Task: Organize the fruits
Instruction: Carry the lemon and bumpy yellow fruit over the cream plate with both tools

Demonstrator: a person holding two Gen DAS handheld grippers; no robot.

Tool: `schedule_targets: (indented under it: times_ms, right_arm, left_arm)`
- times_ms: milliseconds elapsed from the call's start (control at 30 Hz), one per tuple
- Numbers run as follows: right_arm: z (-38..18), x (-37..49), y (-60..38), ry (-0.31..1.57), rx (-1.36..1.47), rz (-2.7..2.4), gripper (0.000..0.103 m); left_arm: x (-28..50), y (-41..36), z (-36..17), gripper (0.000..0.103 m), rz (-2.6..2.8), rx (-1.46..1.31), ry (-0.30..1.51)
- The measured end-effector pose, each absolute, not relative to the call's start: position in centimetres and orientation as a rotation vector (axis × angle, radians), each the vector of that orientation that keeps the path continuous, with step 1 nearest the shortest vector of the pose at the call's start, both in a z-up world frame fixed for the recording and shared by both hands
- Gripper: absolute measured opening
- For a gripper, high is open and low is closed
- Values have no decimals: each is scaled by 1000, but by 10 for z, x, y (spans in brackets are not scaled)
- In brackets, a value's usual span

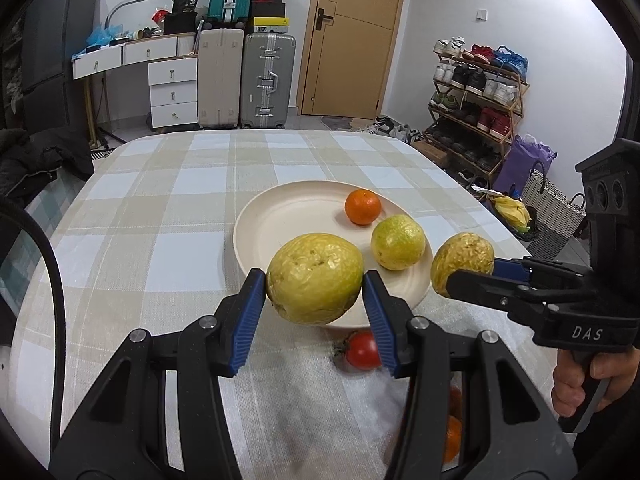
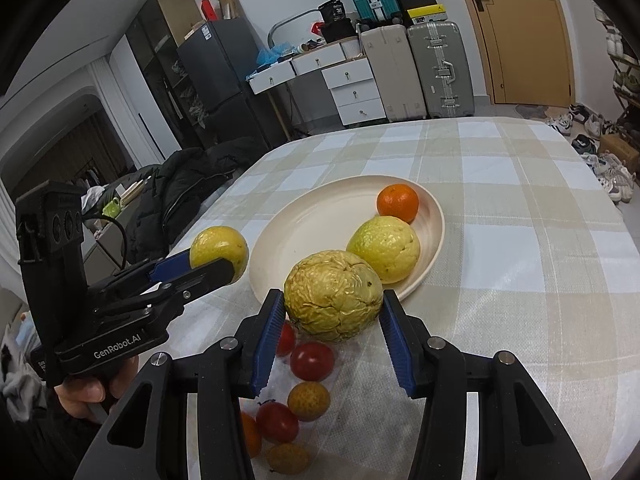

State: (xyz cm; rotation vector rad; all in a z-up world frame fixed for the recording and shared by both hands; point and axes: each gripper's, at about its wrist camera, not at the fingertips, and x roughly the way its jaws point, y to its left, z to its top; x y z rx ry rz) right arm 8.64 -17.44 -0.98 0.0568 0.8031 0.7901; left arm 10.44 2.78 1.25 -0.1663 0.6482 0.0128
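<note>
My left gripper (image 1: 314, 276) is shut on a yellow-green wrinkled fruit (image 1: 314, 278), held above the near rim of the cream plate (image 1: 280, 224). My right gripper (image 2: 333, 298) is shut on a more wrinkled yellow fruit (image 2: 333, 296), held at the plate's (image 2: 320, 220) near edge. Each gripper shows in the other's view, the right (image 1: 464, 270) and the left (image 2: 218, 258). On the plate lie an orange mandarin (image 1: 362, 206) (image 2: 397, 201) and another yellow-green fruit (image 1: 397, 242) (image 2: 384, 249).
Loose on the checked tablecloth (image 2: 520, 260) below the grippers lie red tomatoes (image 2: 312, 360) (image 1: 362, 350), small brownish-yellow fruits (image 2: 309, 401) and an orange one (image 1: 452, 438). Beyond the table stand suitcases (image 1: 268, 80), drawers and a shoe rack (image 1: 476, 100).
</note>
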Motion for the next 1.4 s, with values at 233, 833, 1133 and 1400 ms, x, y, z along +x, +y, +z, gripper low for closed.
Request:
schedule_targets:
  times_ms: [233, 833, 1133, 1400]
  right_arm:
    - [-11, 95, -165, 822, 52, 797, 49]
    - [-28, 117, -151, 873, -4, 763, 49]
    - [-32, 134, -143, 897, -20, 733, 49]
    - [-31, 149, -143, 900, 11, 728, 47]
  left_arm:
    - [120, 29, 11, 47, 22, -145, 654]
    - [152, 32, -12, 47, 47, -134, 701]
    - [159, 33, -15, 47, 50, -132, 707]
    - [167, 34, -18, 47, 58, -129, 720]
